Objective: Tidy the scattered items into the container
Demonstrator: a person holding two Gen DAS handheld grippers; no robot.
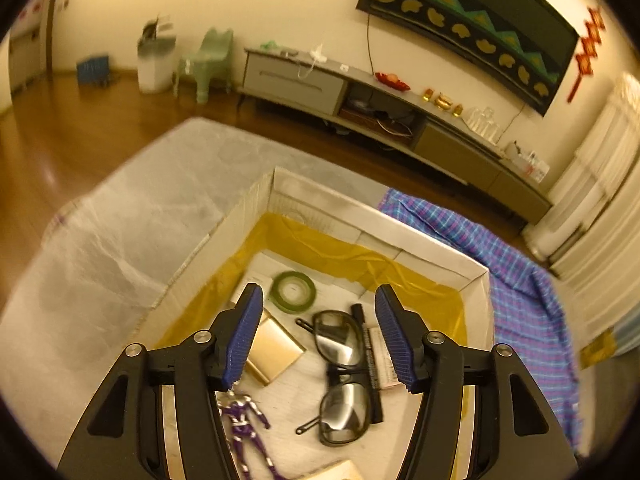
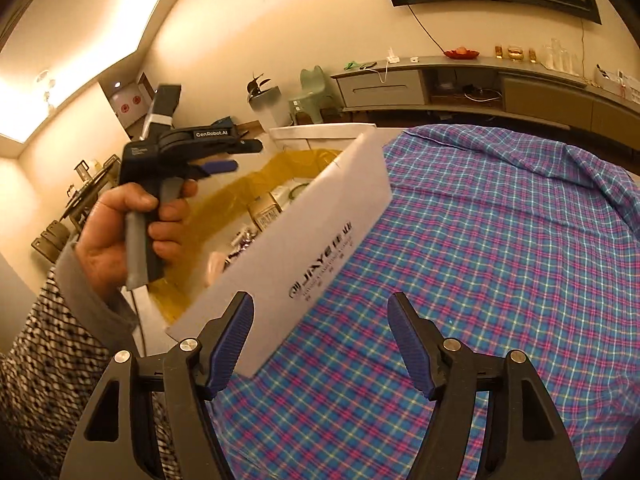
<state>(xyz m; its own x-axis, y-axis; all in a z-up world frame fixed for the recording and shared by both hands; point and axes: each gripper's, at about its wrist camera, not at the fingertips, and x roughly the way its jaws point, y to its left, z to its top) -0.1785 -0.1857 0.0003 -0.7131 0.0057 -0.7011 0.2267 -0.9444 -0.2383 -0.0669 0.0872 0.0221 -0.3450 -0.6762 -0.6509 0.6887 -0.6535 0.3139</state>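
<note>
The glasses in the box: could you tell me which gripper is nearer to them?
Left. The left gripper hangs open directly over the glasses inside the box; the right gripper is outside it, open above the plaid cloth.

A long grey media console [image 1: 360, 92] stands against the cream wall, with a dark wall hanging [image 1: 472, 24] of green zigzags and gold shapes above it. On the console sit a red dish [image 1: 392, 80] and small gold ornaments [image 1: 442, 101]. At the console's left end, on the wooden floor [image 1: 60, 140], stand a pale green child's chair [image 1: 208, 64], a white bin [image 1: 154, 62] and a blue crate [image 1: 93, 69].
</note>
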